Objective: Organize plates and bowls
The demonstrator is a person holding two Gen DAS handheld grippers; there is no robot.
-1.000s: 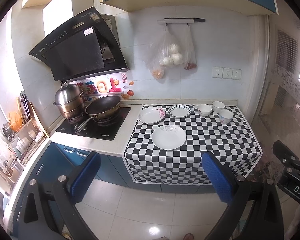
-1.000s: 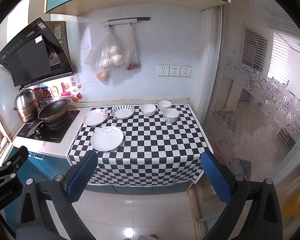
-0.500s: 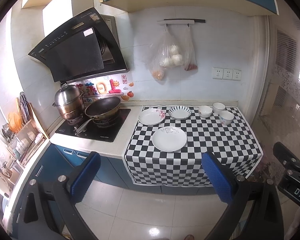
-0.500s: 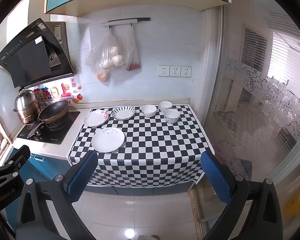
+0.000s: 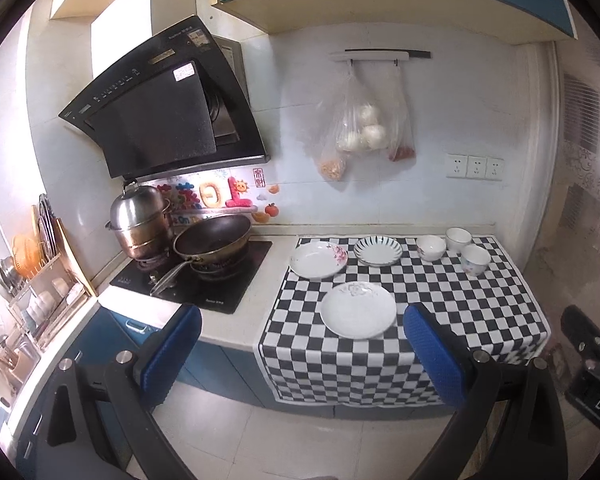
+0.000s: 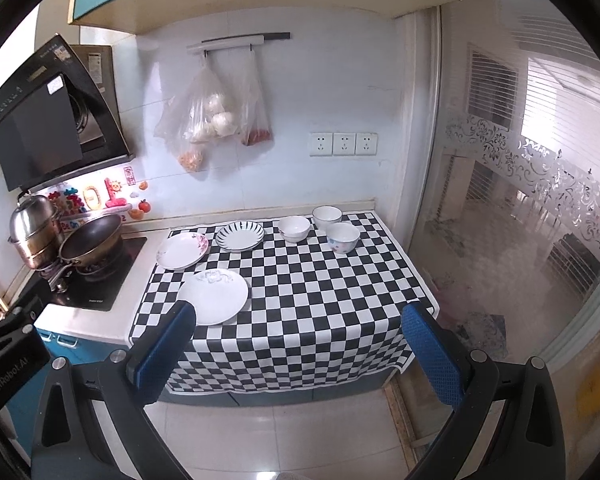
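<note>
- Blue pads are seen spread wide on the left hand-held gripper (image 5: 300, 354), with nothing held between them; it is held out over the floor, short of the counter's front edge.
- Equally wide apart and unloaded is the right hand-held gripper (image 6: 296, 354), also held back from the counter; its black body is glimpsed at the right edge of the left wrist view.
- Draped over the tabletop and down its front is a black-and-white checkered cloth (image 6: 312, 296), and all the crockery is set out on it.
- Nearest the front, toward the cloth's left side, a plain white plate (image 5: 358, 309) with a faint grey motif is lying flat by itself.
- Behind it, a floral plate (image 5: 318, 259) with pink blossoms is overhanging the cloth's left edge, and just beside it to the right a striped-rim plate (image 5: 378, 250) is seen.
- Further right along the back, three bowls are clustered: a white bowl (image 6: 294, 229), a second white bowl (image 6: 327, 216) behind it near the wall, and a patterned bowl (image 6: 343, 237) set slightly forward.
- Off to the left, a dark wok (image 5: 212, 240) and a steel steamer pot (image 5: 140, 222) are sitting on the black stove (image 5: 204, 286).
- Farthest back, plastic bags (image 6: 212, 120) are hanging from a wall rail.
</note>
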